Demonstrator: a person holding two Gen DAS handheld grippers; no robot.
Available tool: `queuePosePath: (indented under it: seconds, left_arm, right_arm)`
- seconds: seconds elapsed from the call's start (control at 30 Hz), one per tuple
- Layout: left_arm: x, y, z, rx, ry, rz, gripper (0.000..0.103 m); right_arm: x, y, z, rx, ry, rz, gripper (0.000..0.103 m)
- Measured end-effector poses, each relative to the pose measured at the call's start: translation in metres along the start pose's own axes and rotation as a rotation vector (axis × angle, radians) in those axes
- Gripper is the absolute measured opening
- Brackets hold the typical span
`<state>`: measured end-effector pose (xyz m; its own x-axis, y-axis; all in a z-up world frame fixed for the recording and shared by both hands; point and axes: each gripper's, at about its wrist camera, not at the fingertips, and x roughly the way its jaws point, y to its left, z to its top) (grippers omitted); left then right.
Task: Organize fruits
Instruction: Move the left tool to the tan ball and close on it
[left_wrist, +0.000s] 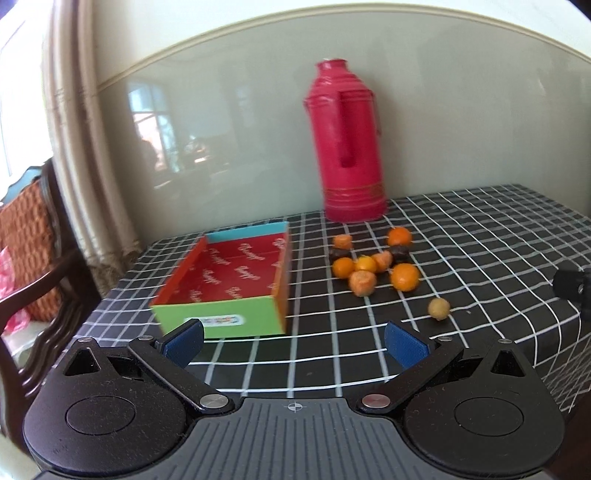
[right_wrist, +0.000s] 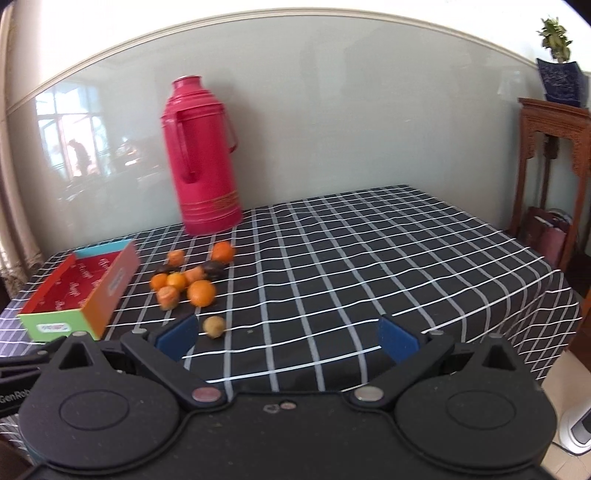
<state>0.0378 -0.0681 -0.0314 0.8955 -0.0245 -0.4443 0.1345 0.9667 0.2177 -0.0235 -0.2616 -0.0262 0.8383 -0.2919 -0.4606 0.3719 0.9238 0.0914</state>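
Checked tablecloth (right_wrist: 369, 258) carries an empty box (left_wrist: 229, 273), presumably the fruit's destination. Fruit pile (left_wrist: 373, 266) lies loose just right of the box; one pale fruit (left_wrist: 439, 308) sits apart. Left gripper (left_wrist: 295, 343) and right gripper (right_wrist: 286, 338) hang spread, holding nothing.

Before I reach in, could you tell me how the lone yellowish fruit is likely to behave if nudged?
The yellowish fruit looks round and sits apart on the flat tablecloth, so it would probably roll. It seems small, likely light.
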Motion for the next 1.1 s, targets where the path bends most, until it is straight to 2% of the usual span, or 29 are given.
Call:
queuePosePath:
  seconds: [0.43,0.97,1.0,1.07,1.1]
  left_arm:
    - [0.058,-0.073,0.005,0.147,-0.042,-0.138,0.103]
    - [0.113,-0.114,0.0,0.184,0.0,-0.219,0.102]
    - [0.116,-0.115,0.0,0.184,-0.002,-0.22,0.101]
    - [0.122,-0.118,-0.002,0.191,0.013,-0.234,0.081]
    - [0.125,-0.118,-0.003,0.188,0.029,-0.246,0.079]
  right_arm:
    - [0.028,-0.044,-0.008,0.092,-0.02,-0.077,0.097]
    - [0.055,-0.059,-0.015,0.121,-0.003,-0.123,0.097]
    - [0.056,-0.059,-0.016,0.122,-0.003,-0.123,0.097]
    - [0.058,-0.059,-0.017,0.123,-0.001,-0.123,0.097]
    - [0.059,-0.059,-0.017,0.126,0.0,-0.122,0.097]
